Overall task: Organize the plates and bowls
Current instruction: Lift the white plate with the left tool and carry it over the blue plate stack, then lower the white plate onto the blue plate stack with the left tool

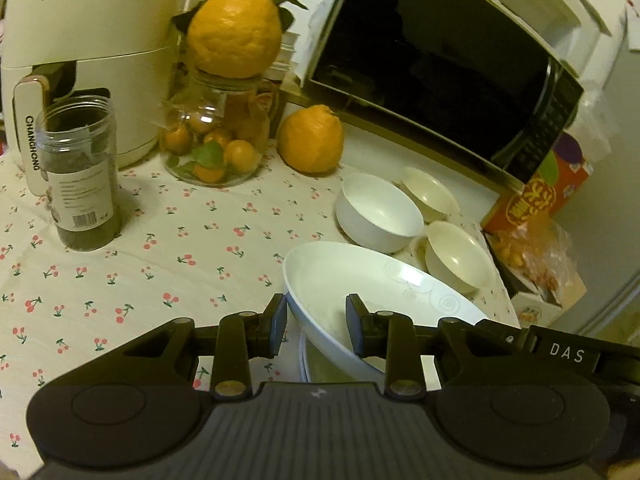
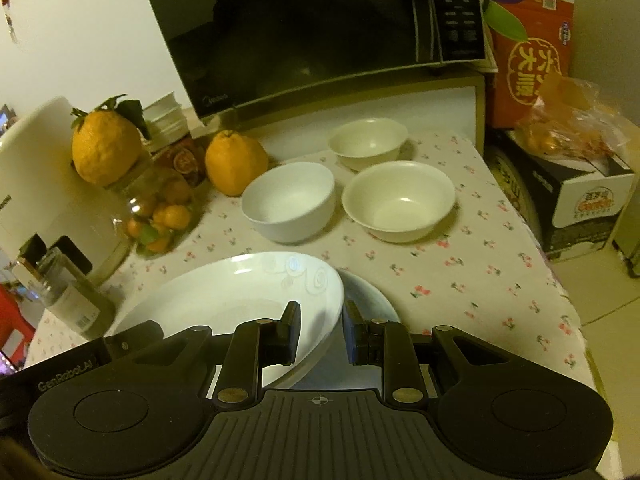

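A wide, shallow white ceramic plate with a faint swirl pattern (image 2: pixel 240 300) is held tilted above the counter covered in a cherry-print cloth (image 1: pixel 140 264); the left gripper (image 1: pixel 317 326) and the right gripper (image 2: pixel 320 330) each have their jaws nearly closed on opposite edges of its rim; a second white plate (image 2: pixel 370 298) lies flat just beneath it.

To do this step well, both grips probably need to stay level with each other, so the plate comes down centred on the lower one without sliding.

Beyond stand a white round bowl (image 2: pixel 290 202) and two cream bowls (image 2: pixel 400 200), (image 2: pixel 368 142), close together; a large orange citrus fruit (image 2: pixel 236 166), a glass jar of small oranges (image 1: pixel 218 136), a dark-filled plastic jar (image 1: pixel 82 172) and a black microwave (image 1: pixel 440 64) crowd the far side; none blocks the stack.
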The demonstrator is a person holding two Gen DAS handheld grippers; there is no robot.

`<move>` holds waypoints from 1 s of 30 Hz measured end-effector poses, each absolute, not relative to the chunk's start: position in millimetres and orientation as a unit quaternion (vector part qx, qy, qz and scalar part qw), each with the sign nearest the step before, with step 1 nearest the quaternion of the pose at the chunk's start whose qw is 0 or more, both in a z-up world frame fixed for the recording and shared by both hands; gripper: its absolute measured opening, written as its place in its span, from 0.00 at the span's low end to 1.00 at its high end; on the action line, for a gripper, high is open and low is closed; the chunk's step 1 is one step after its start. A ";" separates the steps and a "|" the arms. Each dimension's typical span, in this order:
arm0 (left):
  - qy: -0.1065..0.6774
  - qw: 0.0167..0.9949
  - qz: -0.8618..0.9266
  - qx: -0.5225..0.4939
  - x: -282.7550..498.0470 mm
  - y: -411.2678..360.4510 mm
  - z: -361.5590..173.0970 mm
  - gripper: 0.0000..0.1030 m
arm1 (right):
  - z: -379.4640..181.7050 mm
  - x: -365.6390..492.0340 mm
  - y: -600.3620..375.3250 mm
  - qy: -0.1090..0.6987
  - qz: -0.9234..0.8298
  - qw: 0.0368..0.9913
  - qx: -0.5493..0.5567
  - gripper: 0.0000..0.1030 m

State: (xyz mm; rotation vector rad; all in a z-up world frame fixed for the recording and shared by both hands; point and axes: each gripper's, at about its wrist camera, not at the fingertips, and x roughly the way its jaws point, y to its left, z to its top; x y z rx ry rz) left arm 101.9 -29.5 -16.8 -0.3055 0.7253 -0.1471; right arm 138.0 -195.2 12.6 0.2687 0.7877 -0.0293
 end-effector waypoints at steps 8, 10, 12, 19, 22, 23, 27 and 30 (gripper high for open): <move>0.359 0.921 -0.090 -0.124 97.7 -40.4 -23.1 0.27 | 4.3 129.6 -203.1 0.404 -0.029 0.906 0.122 0.22; 0.362 0.920 -0.092 -0.117 97.0 -43.3 -25.8 0.27 | 2.5 127.7 -203.8 0.408 -0.033 0.905 0.118 0.22; 0.366 0.919 -0.093 -0.111 96.5 -45.7 -28.0 0.27 | 0.6 126.6 -203.9 0.413 -0.036 0.903 0.113 0.22; 0.375 0.918 -0.090 -0.094 96.1 -50.5 -33.8 0.27 | -3.0 124.4 -201.3 0.421 -0.039 0.901 0.095 0.22; 0.379 0.917 -0.087 -0.088 96.4 -51.2 -36.0 0.27 | -3.4 124.7 -200.0 0.423 -0.038 0.901 0.090 0.22; 0.380 0.917 -0.087 -0.086 96.2 -51.8 -36.5 0.27 | -3.5 125.2 -199.5 0.423 -0.038 0.901 0.088 0.22; 0.382 0.917 -0.086 -0.078 95.4 -53.9 -37.5 0.27 | -4.6 126.3 -199.0 0.428 -0.040 0.899 0.084 0.22; 0.382 0.917 -0.085 -0.070 94.9 -55.7 -37.5 0.27 | -5.0 127.6 -197.9 0.430 -0.040 0.898 0.081 0.22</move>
